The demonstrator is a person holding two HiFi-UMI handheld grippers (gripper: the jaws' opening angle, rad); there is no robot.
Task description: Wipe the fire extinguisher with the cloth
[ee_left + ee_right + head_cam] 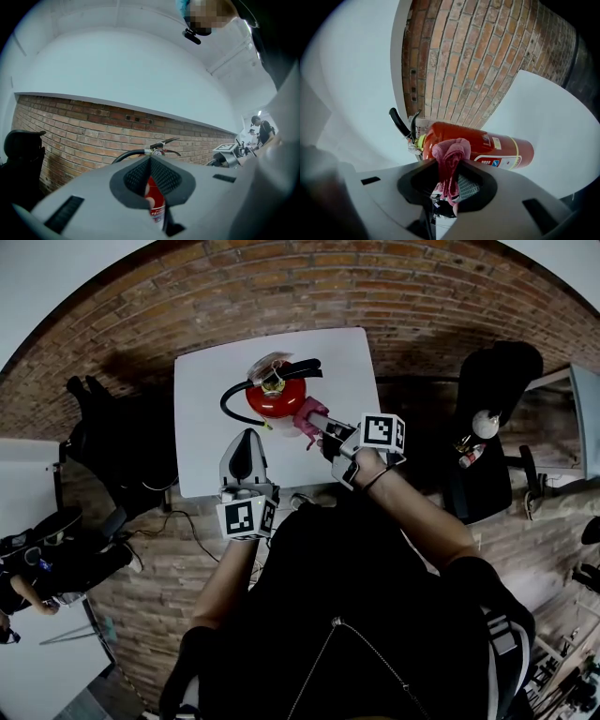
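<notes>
I count on the head view: fire extinguisher (pixel 275 397), one; cloth (pixel 309 416), one; worktop (pixel 206 427), one; grippers, two: left hand-held gripper (pixel 247 439), right hand-held gripper (pixel 322 426).

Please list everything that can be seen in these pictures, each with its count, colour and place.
white square table: one, white, centre, on the floor.
red metal fire extinguisher with black hose: one, red, upright on the table.
pink cloth: one, pink, in the right gripper, beside the extinguisher.
black office chair: one, black, right of the table.
brick-patterned floor: one, red-brown, around the table.
second person: one, dark clothes, far left.
left gripper: one, grey, shut, empty, over the table's near edge.
right gripper: one, grey, shut on the cloth.
</notes>
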